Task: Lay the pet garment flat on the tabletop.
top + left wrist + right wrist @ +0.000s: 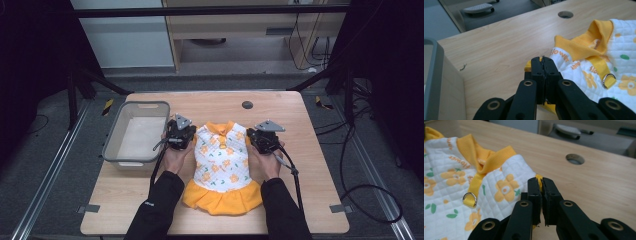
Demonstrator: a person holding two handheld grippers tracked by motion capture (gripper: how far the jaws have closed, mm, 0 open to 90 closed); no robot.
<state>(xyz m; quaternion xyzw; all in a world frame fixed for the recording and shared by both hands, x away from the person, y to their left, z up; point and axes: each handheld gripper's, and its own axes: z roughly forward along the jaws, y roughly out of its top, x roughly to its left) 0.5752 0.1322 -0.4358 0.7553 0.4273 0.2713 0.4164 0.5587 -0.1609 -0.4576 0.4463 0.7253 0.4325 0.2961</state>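
The dress (222, 167) is laid at the centre of the frame on the table (310, 165), its long axis running top to bottom, collar toward the top edge, orange skirt toward the bottom. The left gripper (186, 137) is clamped on its left shoulder edge, the right gripper (255, 140) on its right. A grey bin (112, 142) is seen at left; dark floor and cables surround the table.

The person is wearing black long sleeves (156, 202) — a small white mark is showing on the left cuff. Each black gripper, left gripper (180, 134) and right gripper (263, 137), is carrying a grey three-cornered plate and trailing a dark cable; brass-ringed pivots are dotting the black jaw arms.
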